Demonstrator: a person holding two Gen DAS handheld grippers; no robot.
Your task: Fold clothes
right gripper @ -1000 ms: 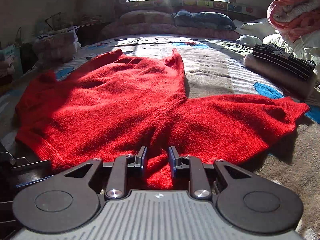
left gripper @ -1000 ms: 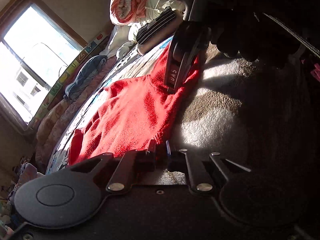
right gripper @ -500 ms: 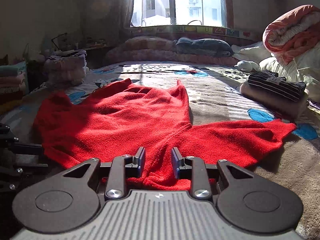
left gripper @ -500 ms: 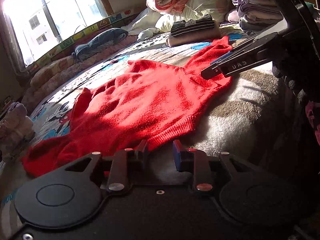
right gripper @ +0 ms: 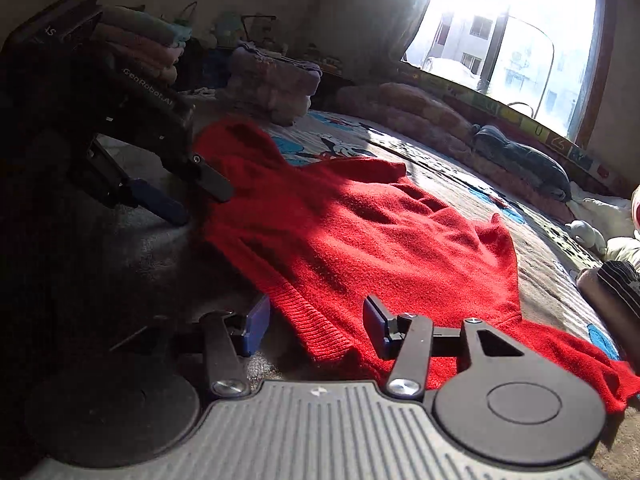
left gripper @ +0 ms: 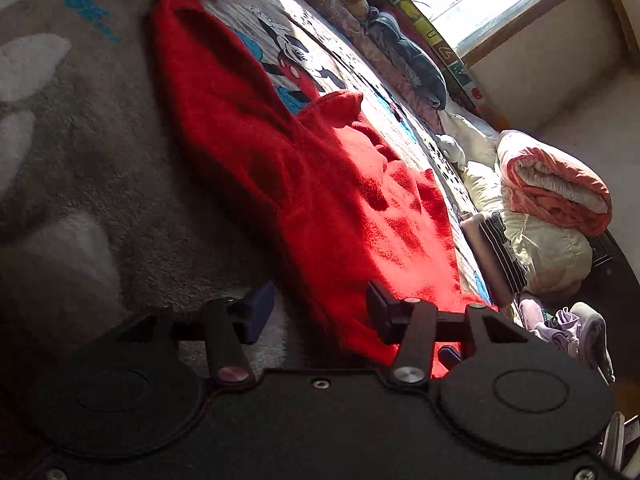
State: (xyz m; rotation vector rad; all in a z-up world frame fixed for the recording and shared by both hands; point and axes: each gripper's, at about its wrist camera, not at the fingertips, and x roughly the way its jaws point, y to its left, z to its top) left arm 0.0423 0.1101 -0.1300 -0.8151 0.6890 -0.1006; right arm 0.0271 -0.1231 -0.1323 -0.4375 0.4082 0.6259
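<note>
The red sweater [right gripper: 360,232] lies spread flat on the bed blanket [right gripper: 140,256], its ribbed hem running along the near edge and one sleeve trailing off to the right of the body toward the striped folded bundle [right gripper: 620,280]. The right gripper [right gripper: 316,324] sits low at that hem with its jaws spread wide, nothing between them yet; the hem's corner lies right in the gap, so this looks like a lineup for a pinch. Over at the sweater's far left side, the left gripper [left gripper: 316,312] is released too, blue pads [left gripper: 260,308] parted, straddling the sweater's side edge (its own camera shows red knit directly under the opening).

Both tools at the garment's border, both unclenched: my read is they are setting up a two-point grab so the fabric lifts evenly instead of bunching. The knit is soft and thick, so a shallow bite could slip out. The cloth is rumpled near the neckline [right gripper: 416,196], which may want smoothing. Nothing is folded so far; the job is at its opening step. Sunlight from the window [right gripper: 520,40] cuts across the sweater's middle.
</note>
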